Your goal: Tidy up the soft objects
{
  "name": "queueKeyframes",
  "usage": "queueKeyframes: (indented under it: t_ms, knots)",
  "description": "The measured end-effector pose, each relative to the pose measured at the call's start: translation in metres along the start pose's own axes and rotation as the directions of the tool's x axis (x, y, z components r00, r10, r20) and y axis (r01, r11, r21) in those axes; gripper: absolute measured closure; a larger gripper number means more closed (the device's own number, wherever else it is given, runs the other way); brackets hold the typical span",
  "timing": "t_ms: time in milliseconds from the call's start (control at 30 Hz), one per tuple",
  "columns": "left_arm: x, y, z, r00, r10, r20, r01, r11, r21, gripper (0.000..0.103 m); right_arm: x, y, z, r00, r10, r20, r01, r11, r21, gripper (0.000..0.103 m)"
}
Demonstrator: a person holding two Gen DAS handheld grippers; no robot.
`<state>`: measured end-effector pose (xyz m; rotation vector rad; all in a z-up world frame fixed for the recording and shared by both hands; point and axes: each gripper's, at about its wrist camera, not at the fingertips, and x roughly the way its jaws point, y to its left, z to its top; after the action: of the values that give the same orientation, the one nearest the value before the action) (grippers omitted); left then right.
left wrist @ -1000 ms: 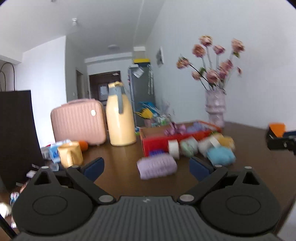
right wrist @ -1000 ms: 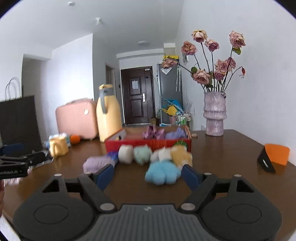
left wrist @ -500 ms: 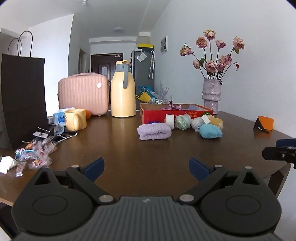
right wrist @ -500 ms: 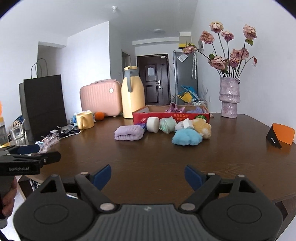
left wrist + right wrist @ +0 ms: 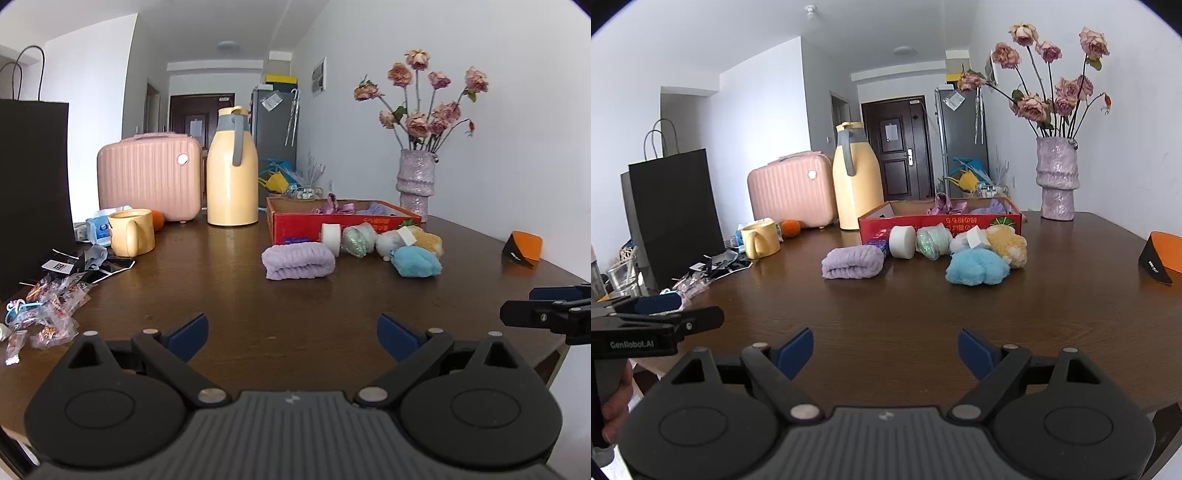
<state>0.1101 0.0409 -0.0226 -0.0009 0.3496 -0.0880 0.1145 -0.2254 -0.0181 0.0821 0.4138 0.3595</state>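
Both tongs stand wide apart with nothing between their blue pads, hovering over the near edge of the dark wooden table.

From the left wrist view, the left gripper points across the table toward a cluster of soft things well ahead of it. Straight ahead lies a folded purple towel. Just beyond it and slightly to the right are a white roll, a green glittery ball, a white plush, a yellow plush and, nearest of these, a blue plush. Behind them all stands the red box, with purple pieces already inside. Ahead to the left are a yellow mug, a yellow thermos and a pink case. The other tool's fingers reach in at the far right.

From the right wrist view, the right gripper faces the same pile. The purple towel lies ahead and a little left, the blue plush ahead and a little right, touching the yellow plush. The red box sits behind them. A vase of flowers stands far ahead on the right, and the left gripper shows at the left edge, held by a hand.
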Motion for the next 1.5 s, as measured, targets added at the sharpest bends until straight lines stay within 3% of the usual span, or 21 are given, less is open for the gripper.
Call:
queueKeyframes:
  t_ms: [267,500,633,767,933,1067,1100,1167,1233,1267,1400,1500]
  knots:
    - [0.05,0.018,0.025,0.998,0.013,-0.058,-0.015,0.999,-0.039,0.009,0.046,-0.009,0.028,0.999,-0.011,-0.042,0.012,1.0,0.023,0.023]
    - [0.105,0.029,0.05,0.997,-0.019,-0.077,0.015,0.998,-0.058,0.013,0.094,-0.017,0.058,0.998,-0.011,-0.065,0.013,0.999,0.035,0.029]
    - [0.139,0.036,0.059,0.991,-0.034,-0.128,0.025,0.997,-0.073,0.026,0.128,-0.024,0.075,0.996,-0.011,-0.089,0.017,0.997,0.072,0.039]
    - [0.178,0.047,0.071,0.981,-0.081,-0.175,0.063,0.992,-0.11,0.033,0.167,-0.028,0.093,0.995,0.035,-0.095,-0.024,0.994,0.11,0.042]
    - [0.226,0.064,0.087,0.968,-0.101,-0.231,0.06,0.982,-0.179,0.033,0.224,-0.019,0.109,0.986,0.098,-0.136,-0.082,0.99,0.116,0.045]
    - [0.255,0.075,0.087,0.952,-0.15,-0.267,0.076,0.96,-0.269,0.04,0.263,-0.018,0.112,0.974,0.16,-0.162,-0.128,0.973,0.192,0.049]
    - [0.26,0.078,0.086,0.947,-0.169,-0.274,0.087,0.953,-0.29,0.043,0.272,-0.019,0.111,0.97,0.176,-0.168,-0.14,0.968,0.209,0.051]
    - [0.269,0.081,0.082,0.936,-0.201,-0.29,0.103,0.942,-0.32,0.061,0.286,-0.019,0.109,0.962,0.188,-0.195,-0.142,0.963,0.229,0.059]
    - [0.275,0.084,0.076,0.92,-0.252,-0.299,0.137,0.924,-0.358,0.072,0.295,-0.021,0.106,0.956,0.208,-0.208,-0.152,0.954,0.257,0.075]
    - [0.278,0.086,0.074,0.911,-0.282,-0.3,0.156,0.911,-0.383,0.076,0.299,-0.024,0.104,0.951,0.221,-0.218,-0.157,0.948,0.277,0.078]
    - [0.278,0.089,0.073,0.912,-0.298,-0.283,0.17,0.901,-0.4,0.086,0.304,-0.033,0.095,0.941,0.253,-0.223,-0.161,0.918,0.362,0.086]
    - [0.271,0.084,0.075,0.914,-0.299,-0.275,0.179,0.904,-0.389,0.089,0.297,-0.031,0.096,0.94,0.261,-0.221,-0.172,0.92,0.353,0.1]
